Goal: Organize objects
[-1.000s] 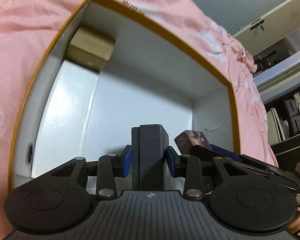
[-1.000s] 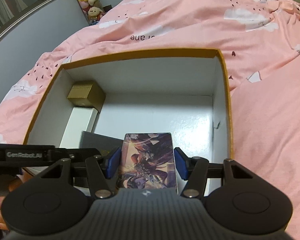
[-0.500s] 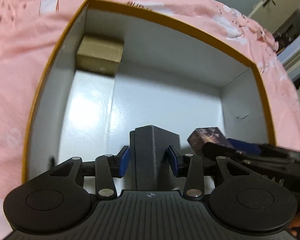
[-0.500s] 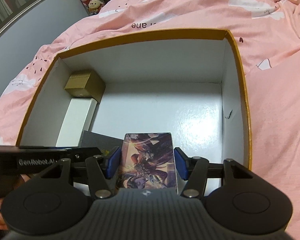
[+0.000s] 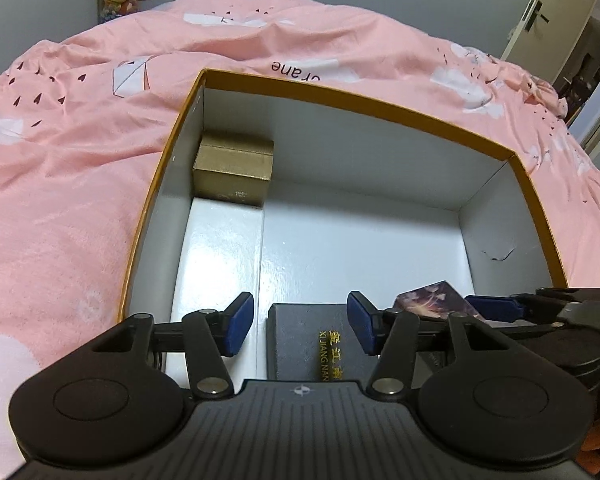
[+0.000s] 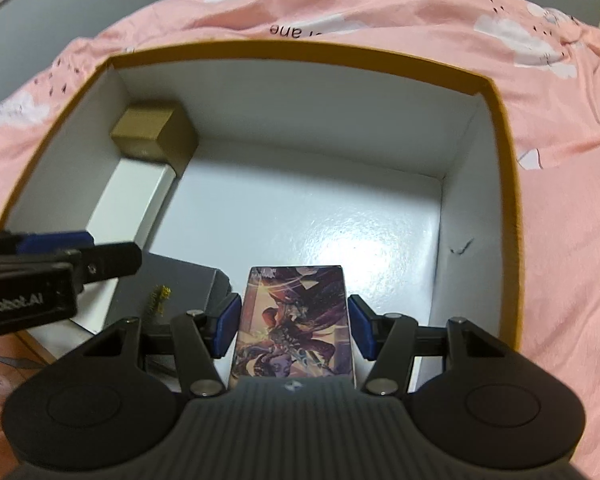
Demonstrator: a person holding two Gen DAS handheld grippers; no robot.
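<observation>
Box (image 5: 364, 98), white inside with an orange-brown rim, is filling the centre of both views and sitting open on a pink bedspread (image 5: 60, 200). One dent is showing on its right wall. Four smaller things are lying or being held within it, one of each.

A white slab (image 5: 220, 256) is lying flat along the left wall. Just behind it, in the upper left corner, a gold carton (image 5: 234, 170) is standing against the wall.

A dark case (image 5: 312, 340) with gold lettering is lying flat on the floor at lower centre in the left view, just right of the slab. The left gripper (image 5: 301, 330) is hovering over it; its jaws have just been opening, and the blue pads are standing clear of the case on both sides.

An illustrated card pack (image 6: 294, 326) is being gripped at lower centre in the right view. The right gripper (image 6: 294, 330) is pressing its pads against the pack's two long sides, about half spread.
</observation>
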